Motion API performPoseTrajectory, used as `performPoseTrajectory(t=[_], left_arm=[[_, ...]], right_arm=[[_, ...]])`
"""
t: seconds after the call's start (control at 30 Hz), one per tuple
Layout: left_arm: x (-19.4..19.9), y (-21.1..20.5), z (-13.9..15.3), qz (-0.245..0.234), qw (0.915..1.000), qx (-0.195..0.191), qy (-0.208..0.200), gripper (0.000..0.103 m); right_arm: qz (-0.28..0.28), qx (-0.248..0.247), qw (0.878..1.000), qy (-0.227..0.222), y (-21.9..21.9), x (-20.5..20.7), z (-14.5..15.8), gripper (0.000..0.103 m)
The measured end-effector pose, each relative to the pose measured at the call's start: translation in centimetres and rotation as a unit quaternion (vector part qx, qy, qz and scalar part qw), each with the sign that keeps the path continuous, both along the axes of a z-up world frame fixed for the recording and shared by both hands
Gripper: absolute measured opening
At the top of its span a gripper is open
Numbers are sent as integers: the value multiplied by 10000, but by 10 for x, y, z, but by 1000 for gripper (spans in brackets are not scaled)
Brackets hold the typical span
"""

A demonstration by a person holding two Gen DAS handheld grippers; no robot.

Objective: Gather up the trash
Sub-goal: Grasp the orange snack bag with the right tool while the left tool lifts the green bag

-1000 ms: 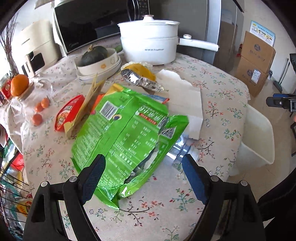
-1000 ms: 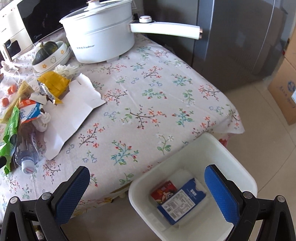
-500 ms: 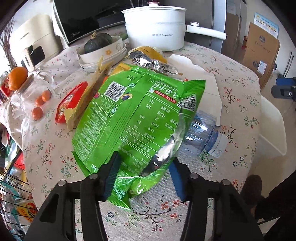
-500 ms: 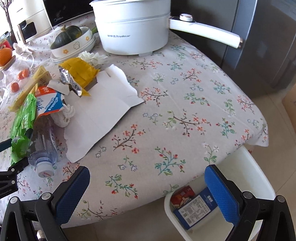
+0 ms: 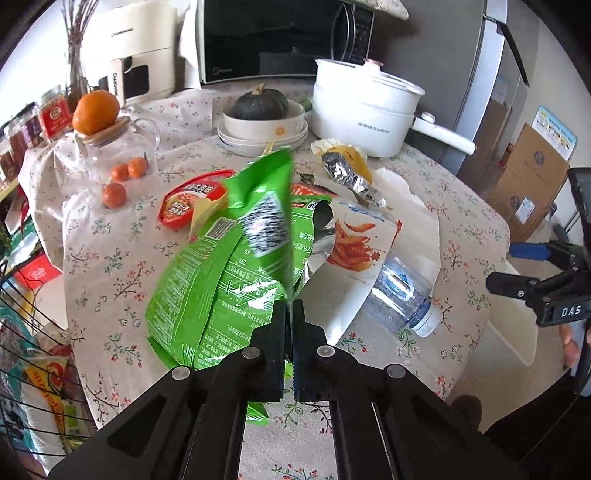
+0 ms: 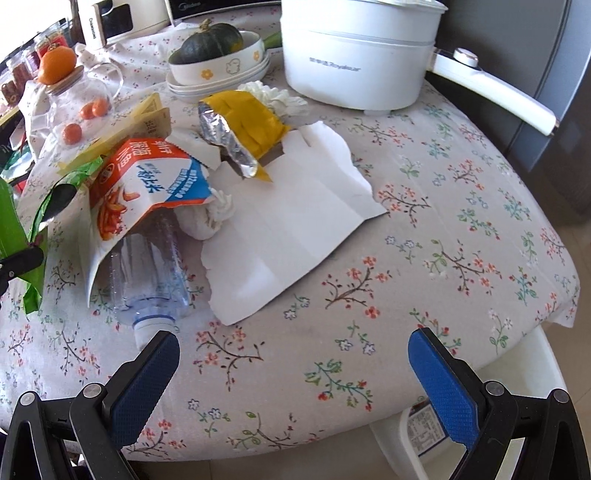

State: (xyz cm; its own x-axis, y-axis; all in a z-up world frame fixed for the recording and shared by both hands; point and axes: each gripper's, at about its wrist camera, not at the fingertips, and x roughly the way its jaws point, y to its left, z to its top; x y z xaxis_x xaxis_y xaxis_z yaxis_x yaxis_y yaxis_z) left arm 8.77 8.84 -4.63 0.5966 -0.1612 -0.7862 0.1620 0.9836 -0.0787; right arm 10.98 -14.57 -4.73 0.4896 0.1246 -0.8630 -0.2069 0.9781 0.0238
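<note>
Green bag (image 5: 221, 280) pinched in left gripper (image 5: 290, 314), jaws just closed, lifting off the table's (image 6: 406, 258) near edge. Right gripper (image 6: 291, 373) gapes empty. Next: carry to bin (image 6: 532, 373).

- At the back of your desk (image 6: 424, 236), with its flowered cloth, stands a white pot (image 6: 354, 48), its long handle reaching right.
- Left of it you see a dark green squash (image 6: 210, 40) in a bowl (image 6: 225, 68) on stacked plates.
- Further left, an orange (image 5: 95, 112) sits on a glass jar (image 5: 118, 162).
- Behind them stands a microwave (image 5: 273, 33).
</note>
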Motion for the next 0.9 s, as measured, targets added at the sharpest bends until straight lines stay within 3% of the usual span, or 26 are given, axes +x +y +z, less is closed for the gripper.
performPoseTrajectory(t=[0.17, 0.37, 0.57, 0.73, 0.9], left_arm=[[-7, 13, 18, 217, 9994, -105, -262, 1], [-5, 26, 24, 369, 9986, -229, -306, 1], [-5, 33, 23, 420, 9982, -319, -280, 1], [-3, 40, 18, 468, 9980, -367, -201, 1], [-4, 43, 21, 499, 9977, -389, -253, 1]], right_arm=[[97, 328, 9994, 87, 23, 11, -1, 102], [123, 1066, 9941, 146, 53, 30, -3, 99], [39, 1603, 9862, 409, 81, 55, -27, 83], [-116, 1991, 9793, 338, 91, 67, -35, 73], [-256, 2221, 9745, 170, 95, 73, -37, 50]])
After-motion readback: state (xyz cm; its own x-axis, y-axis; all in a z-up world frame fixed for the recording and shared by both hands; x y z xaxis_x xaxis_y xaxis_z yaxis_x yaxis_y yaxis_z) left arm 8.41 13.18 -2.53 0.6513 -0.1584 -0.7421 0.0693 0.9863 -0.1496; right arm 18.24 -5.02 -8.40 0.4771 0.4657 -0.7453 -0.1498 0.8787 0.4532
